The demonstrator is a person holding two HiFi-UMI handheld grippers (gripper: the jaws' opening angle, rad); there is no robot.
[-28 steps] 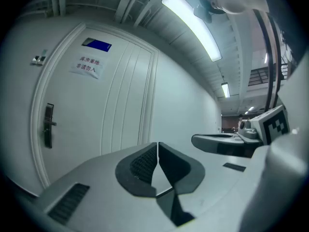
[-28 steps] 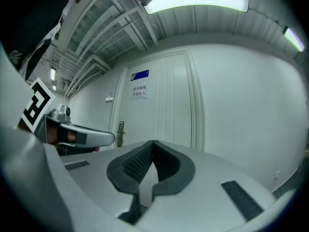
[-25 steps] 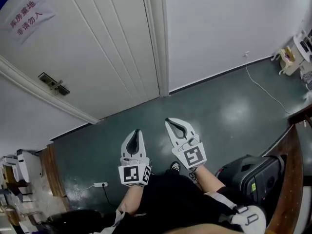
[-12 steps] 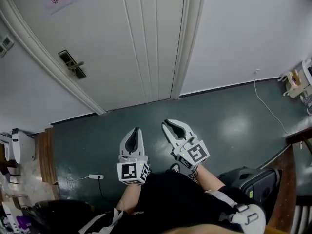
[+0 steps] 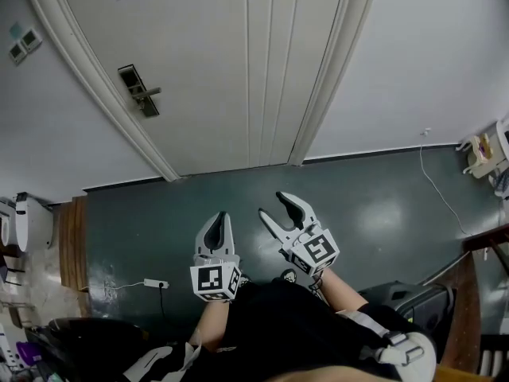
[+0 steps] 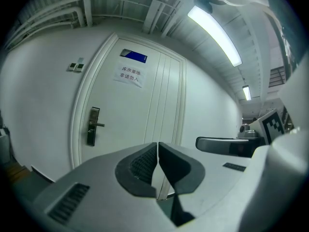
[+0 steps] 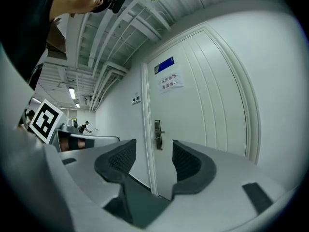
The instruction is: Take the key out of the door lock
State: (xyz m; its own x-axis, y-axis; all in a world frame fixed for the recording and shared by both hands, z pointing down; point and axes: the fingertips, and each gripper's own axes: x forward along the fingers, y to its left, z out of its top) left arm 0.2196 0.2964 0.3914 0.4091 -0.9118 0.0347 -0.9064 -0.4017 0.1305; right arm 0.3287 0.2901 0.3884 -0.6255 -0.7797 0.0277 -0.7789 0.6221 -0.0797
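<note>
The door lock (image 5: 139, 91) stands well ahead of both tongs. Left tongs (image 5: 223, 215): closed, empty. Right tongs (image 5: 272, 204): just opened wide, empty.

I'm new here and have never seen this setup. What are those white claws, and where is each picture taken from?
A person holds two two-jaw tools. The head view looks down on both: the left hand-held gripper is shut and empty; the right hand-held gripper has just been opening, nothing between its jaws. The other two views come from cameras riding on each gripper, facing a white door with its lock. Any key is too small to see.
</note>
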